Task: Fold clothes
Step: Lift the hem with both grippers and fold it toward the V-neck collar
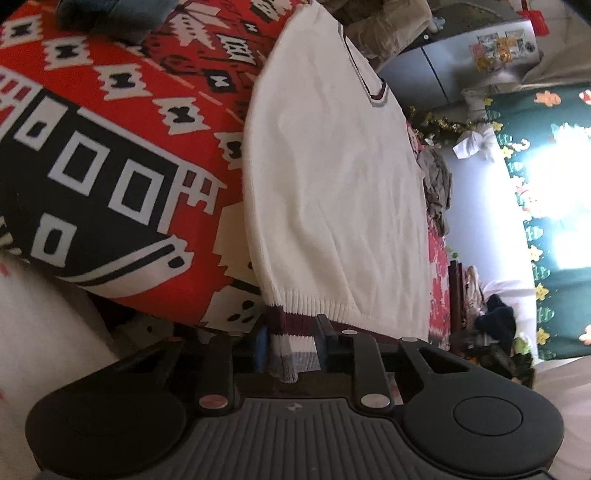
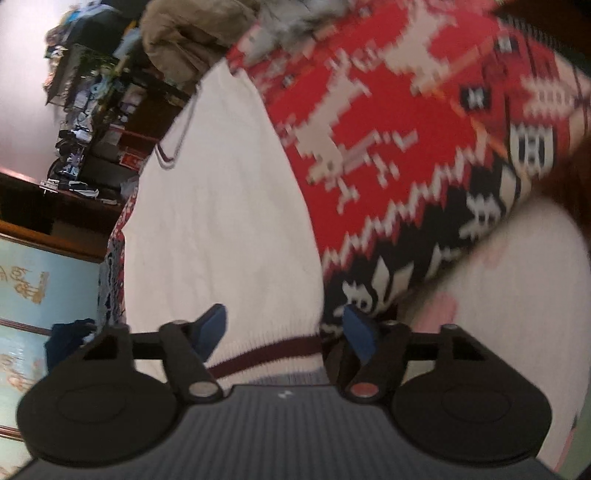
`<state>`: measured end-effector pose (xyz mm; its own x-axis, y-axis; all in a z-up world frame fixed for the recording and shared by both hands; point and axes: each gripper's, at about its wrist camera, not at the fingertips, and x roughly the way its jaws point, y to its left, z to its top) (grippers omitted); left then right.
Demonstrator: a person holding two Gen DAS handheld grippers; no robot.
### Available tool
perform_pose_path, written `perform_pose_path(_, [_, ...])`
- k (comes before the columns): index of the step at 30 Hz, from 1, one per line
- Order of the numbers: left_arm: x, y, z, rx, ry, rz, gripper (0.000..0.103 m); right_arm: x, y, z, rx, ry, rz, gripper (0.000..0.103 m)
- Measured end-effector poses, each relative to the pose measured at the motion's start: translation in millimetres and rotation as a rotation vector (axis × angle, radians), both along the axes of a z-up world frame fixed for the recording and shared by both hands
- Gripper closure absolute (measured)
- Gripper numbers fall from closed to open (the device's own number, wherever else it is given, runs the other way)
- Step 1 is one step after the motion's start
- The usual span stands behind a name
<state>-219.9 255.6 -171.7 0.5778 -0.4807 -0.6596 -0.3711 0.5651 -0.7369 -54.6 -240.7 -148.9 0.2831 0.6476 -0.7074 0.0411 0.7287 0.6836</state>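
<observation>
A white knit sweater with a maroon and grey striped hem lies spread flat on a red, black and white patterned blanket. In the left wrist view, my left gripper is shut on one hem corner, and the striped ribbing fills the gap between its fingers. In the right wrist view, the same sweater runs away from me over the blanket. My right gripper is open at the other hem corner. Its blue pads stand wide apart on either side of the ribbing without pressing it.
A grey garment lies bunched beyond the sweater's far side. An olive garment is heaped near the collar end. White bedding shows below the blanket's edge. A green patterned curtain and cluttered shelves stand behind.
</observation>
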Motion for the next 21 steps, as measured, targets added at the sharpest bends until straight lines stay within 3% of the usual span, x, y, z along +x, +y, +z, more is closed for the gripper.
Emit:
perform_pose_path(5, [-1.9,0.3,-0.9,-0.010,0.006,0.008,0.079,7.0,13.7,-27.6,0.020,0.099,0.032,0.053])
perform_pose_path(10, [-0.8,-1.3,6.8,-0.005,-0.018,0.007,0.081,15.2,28.5,-45.1,0.130,0.143,0.057,0.053])
perform_pose_path(15, [0.5,3.8,7.8,-0.015,-0.027,0.029,0.081,20.7,21.4,-59.5,0.305,0.158,-0.026,0.053])
perform_pose_path(18, [2.1,2.1,4.5,-0.016,-0.015,0.018,0.081,21.6,18.2,-67.1,0.368,0.147,-0.076,0.053])
perform_pose_path(21, [2.1,1.8,1.0,-0.023,-0.005,0.013,0.081,25.9,27.1,-72.7,0.391,0.154,-0.056,0.056])
